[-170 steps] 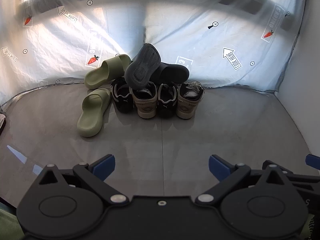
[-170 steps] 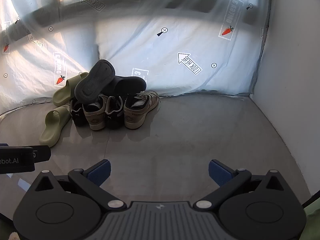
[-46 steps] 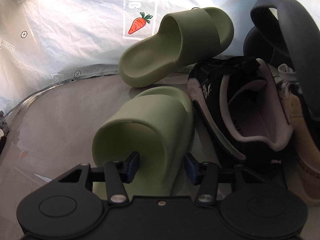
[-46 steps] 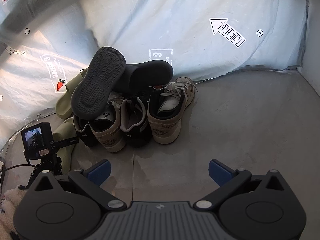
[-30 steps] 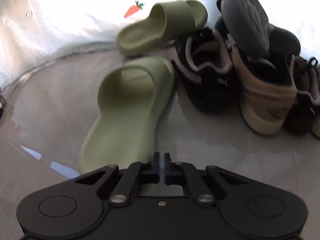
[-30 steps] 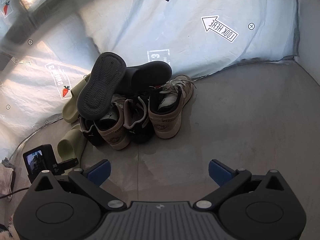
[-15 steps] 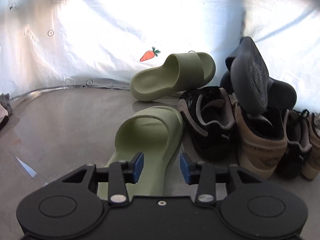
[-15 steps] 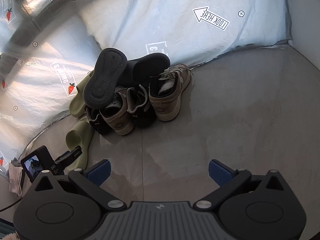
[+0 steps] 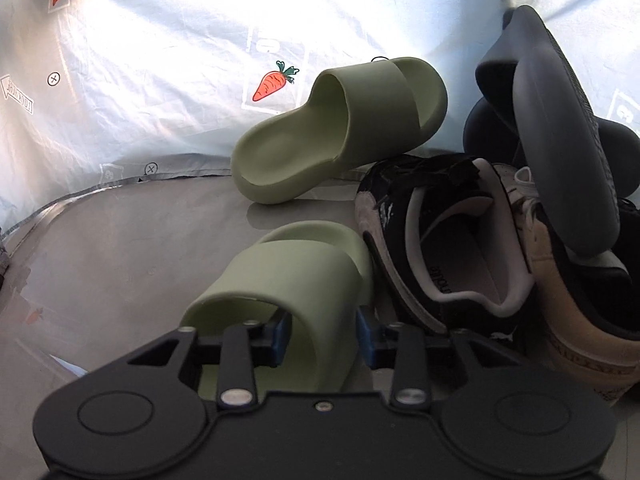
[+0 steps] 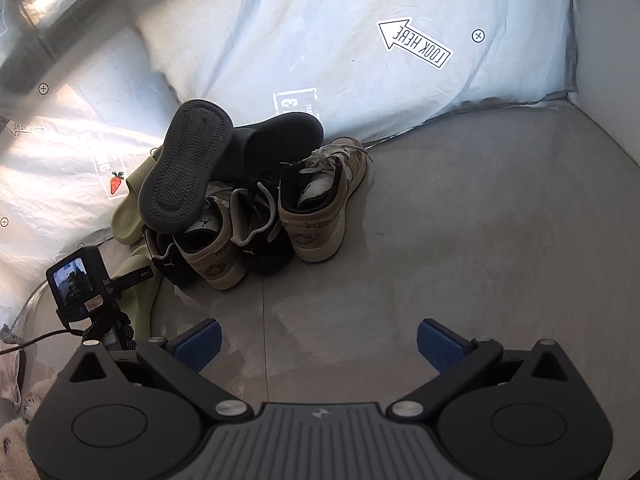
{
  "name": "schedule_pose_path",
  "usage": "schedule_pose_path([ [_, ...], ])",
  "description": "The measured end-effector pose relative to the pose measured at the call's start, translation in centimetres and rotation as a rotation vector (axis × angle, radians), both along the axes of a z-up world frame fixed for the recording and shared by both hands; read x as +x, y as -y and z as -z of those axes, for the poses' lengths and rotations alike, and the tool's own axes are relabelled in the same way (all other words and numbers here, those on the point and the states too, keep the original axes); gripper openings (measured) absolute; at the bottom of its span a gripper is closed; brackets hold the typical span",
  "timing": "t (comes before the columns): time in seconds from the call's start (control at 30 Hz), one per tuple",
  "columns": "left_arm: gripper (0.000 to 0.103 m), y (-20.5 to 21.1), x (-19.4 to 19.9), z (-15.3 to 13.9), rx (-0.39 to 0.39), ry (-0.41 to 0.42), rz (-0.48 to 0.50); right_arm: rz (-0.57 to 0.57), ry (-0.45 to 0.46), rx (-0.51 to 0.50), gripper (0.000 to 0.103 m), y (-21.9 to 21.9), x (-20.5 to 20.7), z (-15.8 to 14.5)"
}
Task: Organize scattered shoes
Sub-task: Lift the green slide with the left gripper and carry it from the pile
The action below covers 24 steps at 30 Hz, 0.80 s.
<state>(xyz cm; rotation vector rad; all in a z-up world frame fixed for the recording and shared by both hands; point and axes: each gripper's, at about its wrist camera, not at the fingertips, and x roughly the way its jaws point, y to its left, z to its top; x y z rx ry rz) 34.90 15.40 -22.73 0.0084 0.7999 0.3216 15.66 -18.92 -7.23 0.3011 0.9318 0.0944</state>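
Grey floor tiles (image 9: 120, 248) are carrying the shoe pile. Nearest, the left gripper (image 9: 322, 336) is closing its jaws across the strap wall of the green slide (image 9: 296, 280), whose long axis runs along the fingers; the right gripper (image 10: 318, 340) is hanging wide open, empty, well apart from the pile.

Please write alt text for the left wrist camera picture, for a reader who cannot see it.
The left gripper, jaws closing, has the strap of an olive-green foam slide sandal between its blue pads. A second olive-green sandal lies behind by a white printed sheet; a black sneaker, a beige sneaker and an upturned dark grey slide crowd the right.
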Motion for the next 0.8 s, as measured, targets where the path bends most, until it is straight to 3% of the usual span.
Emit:
schedule_pose_path([
  [0.07, 0.011, -0.3, -0.8, 0.1, -0.036, 0.004, 0.004, -0.008, -0.007, 0.002, 0.103, -0.2, 0.0, 0.1],
  [0.37, 0.010, -0.3, -8.6, -0.8, -0.181, -0.017, 0.100, -0.012, 0.002, 0.036, 0.103, 0.2, -1.0, -0.1],
  [0.5, 0.010, 2.7, -14.4, -1.3, -0.170, -0.046, 0.231, -0.019, 0.005, 0.060, 0.103, 0.5, -2.1, -0.2],
  [0.6, 0.010, 4.5, -18.5, -1.7, -0.211, -0.080, 0.324, -0.020, -0.001, 0.083, 0.103, 1.0, -2.8, -0.1],
  [0.7, 0.011, 6.9, -23.4, -1.9, -0.265, -0.134, 0.490, -0.022, -0.011, 0.097, 0.103, 1.7, -3.5, 0.0],
  [0.73, 0.011, 7.5, -24.5, -1.9, -0.261, -0.145, 0.544, -0.027, -0.007, 0.089, 0.103, 1.8, -3.8, 0.1],
  [0.8, 0.012, 9.0, -26.8, -2.0, -0.245, -0.163, 0.648, -0.055, 0.021, -0.027, 0.103, 1.3, -4.4, 0.1],
])
